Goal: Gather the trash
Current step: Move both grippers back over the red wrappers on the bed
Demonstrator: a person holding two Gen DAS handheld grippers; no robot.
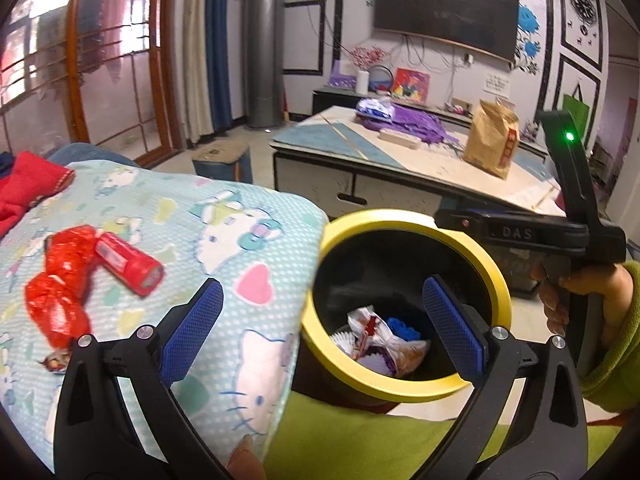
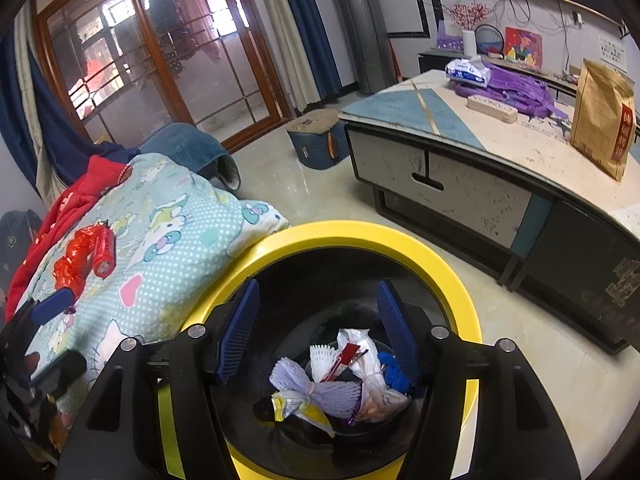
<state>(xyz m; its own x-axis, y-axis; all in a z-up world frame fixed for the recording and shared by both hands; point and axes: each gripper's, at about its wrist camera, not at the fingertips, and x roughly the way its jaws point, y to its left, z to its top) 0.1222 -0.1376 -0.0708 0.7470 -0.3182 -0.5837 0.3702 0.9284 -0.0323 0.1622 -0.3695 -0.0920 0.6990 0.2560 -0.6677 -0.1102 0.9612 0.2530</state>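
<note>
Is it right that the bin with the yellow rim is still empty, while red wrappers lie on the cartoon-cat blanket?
Not quite. The bin already holds trash, as the right wrist view shows. The red wrappers do lie on the blanket.

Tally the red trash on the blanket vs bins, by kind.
Red crinkled wrappers: 1 twisted bunch on the Hello Kitty blanket
Red tube: 1, beside the bunch
Yellow-rimmed bin: 1, already holding trash
Total: 3
</note>
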